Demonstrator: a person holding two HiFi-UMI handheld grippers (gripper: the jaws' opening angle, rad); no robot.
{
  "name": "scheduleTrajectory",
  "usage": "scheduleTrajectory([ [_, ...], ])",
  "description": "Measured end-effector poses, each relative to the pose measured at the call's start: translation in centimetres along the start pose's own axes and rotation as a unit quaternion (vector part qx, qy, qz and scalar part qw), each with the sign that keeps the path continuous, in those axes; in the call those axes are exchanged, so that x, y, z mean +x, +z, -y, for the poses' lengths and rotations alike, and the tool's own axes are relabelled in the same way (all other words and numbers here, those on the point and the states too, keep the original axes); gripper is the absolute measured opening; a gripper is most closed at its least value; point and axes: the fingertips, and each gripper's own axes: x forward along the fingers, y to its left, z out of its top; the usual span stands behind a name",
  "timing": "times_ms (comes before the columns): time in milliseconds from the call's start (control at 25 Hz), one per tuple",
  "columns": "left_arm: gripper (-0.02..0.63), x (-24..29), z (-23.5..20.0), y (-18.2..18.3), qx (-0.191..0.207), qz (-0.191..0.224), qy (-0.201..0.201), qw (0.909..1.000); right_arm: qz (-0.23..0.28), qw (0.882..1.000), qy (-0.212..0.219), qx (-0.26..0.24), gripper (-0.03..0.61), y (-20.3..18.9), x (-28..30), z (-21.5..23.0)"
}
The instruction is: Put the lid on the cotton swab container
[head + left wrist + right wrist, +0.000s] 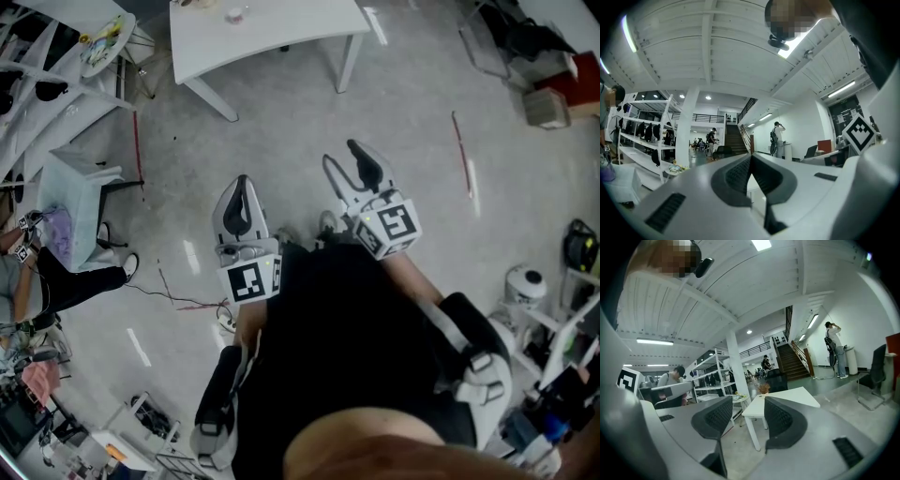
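Right now the left gripper (pixel 242 187) (pixel 751 159) is up in the air over the floor (pixel 281 131). Its jaws are pressed together with nothing in them. Far off, past it, stands a white table (pixel 281 33) (pixel 783 401) with a small pale thing (pixel 234 14) on top. That may be the swab box, but it is too small to tell. I cannot see the lid anywhere. The right gripper (pixel 342 161) (pixel 747 404) is up in the air too, with its jaws wide apart and nothing between them.

I think a few things could go wrong. Both grippers are well apart from the table, so the person has to walk there, and a thin red wire (pixel 187 302) on the floor near the left side could catch a foot. The left gripper cannot pick up anything while its jaws are together. The small thing may not be the box at all, so the person could reach for the wrong thing.

Count: two grippers, one white table ahead, one small pale thing on it, one red wire.
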Motion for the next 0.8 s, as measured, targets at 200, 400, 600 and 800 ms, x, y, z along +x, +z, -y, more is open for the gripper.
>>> scheduleTrajectory([
  [200,0.003,1.5,0.7,-0.1,0.002,0.005,0.015,0.9999,-0.002,1.000,0.015,0.003,0.193,0.0,1.1,2.2],
  [400,0.003,3.0,0.2,-0.8,-0.006,-0.007,0.028,0.9996,-0.007,1.000,0.026,0.009,0.193,0.3,2.8,2.9],
  [600,0.003,6.6,-1.4,-2.5,-0.011,-0.012,0.033,0.9993,-0.021,0.999,0.029,0.005,0.193,-0.4,6.7,4.6],
  [800,0.003,12.2,-4.9,-3.5,-0.027,-0.013,0.033,0.9990,-0.031,0.999,0.026,0.003,0.193,-0.1,12.6,6.0],
])
